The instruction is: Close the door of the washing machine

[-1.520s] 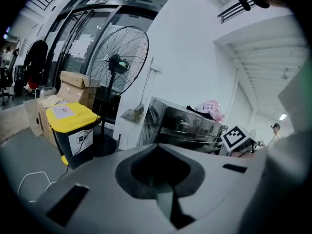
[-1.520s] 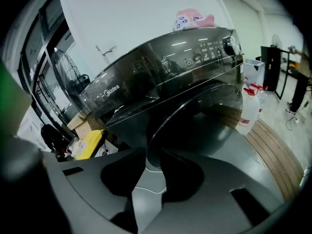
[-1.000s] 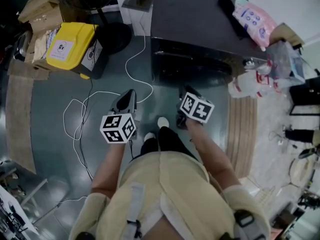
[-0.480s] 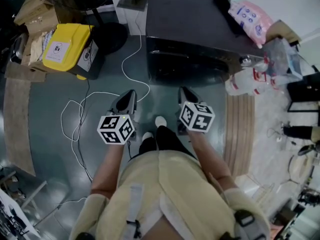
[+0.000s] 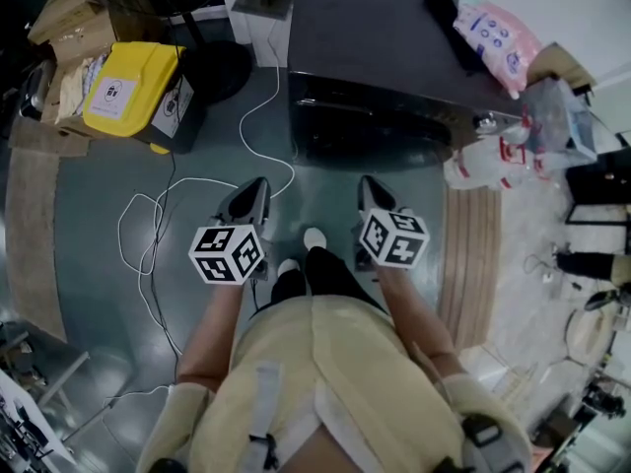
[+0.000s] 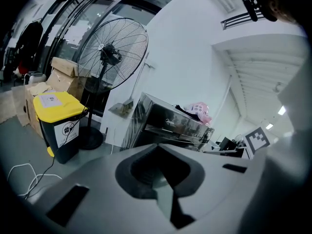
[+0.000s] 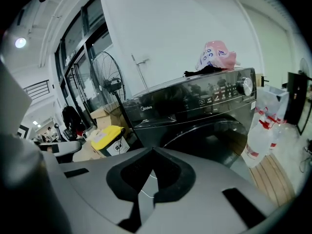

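The dark washing machine (image 5: 394, 57) stands right in front of me. In the right gripper view its round front door (image 7: 214, 140) lies flush with the front, below the control panel. My left gripper (image 5: 254, 187) hangs over the floor just short of the machine's left part, jaws together and empty. My right gripper (image 5: 370, 185) hangs level with it, in front of the door and apart from it, jaws shut on nothing. In the left gripper view the left gripper (image 6: 157, 147) points at the machine (image 6: 170, 126) from the left. The right gripper (image 7: 152, 151) points at the machine's front.
A yellow-lidded bin (image 5: 133, 87) and a fan's round base (image 5: 222, 72) stand at the left, with cardboard boxes (image 5: 69, 13) behind. A white cable (image 5: 158, 215) snakes over the floor. A pink bag (image 5: 498, 33) lies on the machine. Plastic bottles (image 5: 483, 166) and a wooden mat (image 5: 473, 254) are at the right.
The right gripper's jaws have come together and the hand has drawn back a little from the machine. The left gripper has hardly moved.
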